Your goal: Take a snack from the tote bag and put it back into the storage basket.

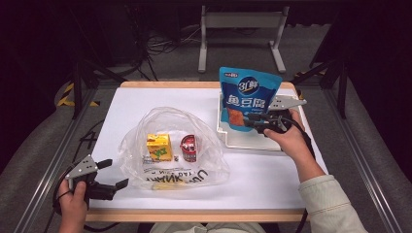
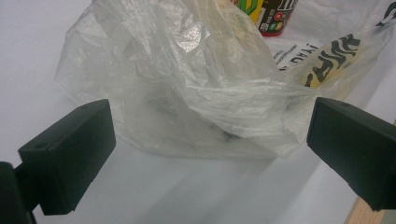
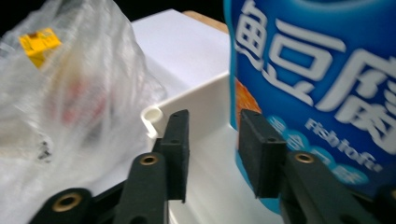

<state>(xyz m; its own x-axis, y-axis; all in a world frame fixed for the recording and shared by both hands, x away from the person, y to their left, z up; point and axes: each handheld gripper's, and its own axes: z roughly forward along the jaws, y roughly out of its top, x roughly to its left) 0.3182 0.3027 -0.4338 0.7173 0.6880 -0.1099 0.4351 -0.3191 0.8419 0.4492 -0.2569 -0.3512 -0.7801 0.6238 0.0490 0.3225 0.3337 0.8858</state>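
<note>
white tabletop [image 1: 272, 170] carries the blue snack pouch [image 1: 248, 99], upright in the white tray [image 1: 252, 141] at upper right, unpacked beside the right gripper [image 1: 255, 121], jaws apart, while the clear bag [image 1: 170, 145] holds two items and the left gripper [image 1: 114, 174] waits open.

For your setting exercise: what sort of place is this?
Probably a lab or recording studio: a white-topped table on a metal frame, loose cables on the dark floor behind, and groceries staged in a clear plastic bag.

Dark room w/ grey floor, white-topped table [image 1: 272, 170] (wood edge), grey metal stand [image 1: 241, 22] behind, cables [image 1: 163, 44].
</note>
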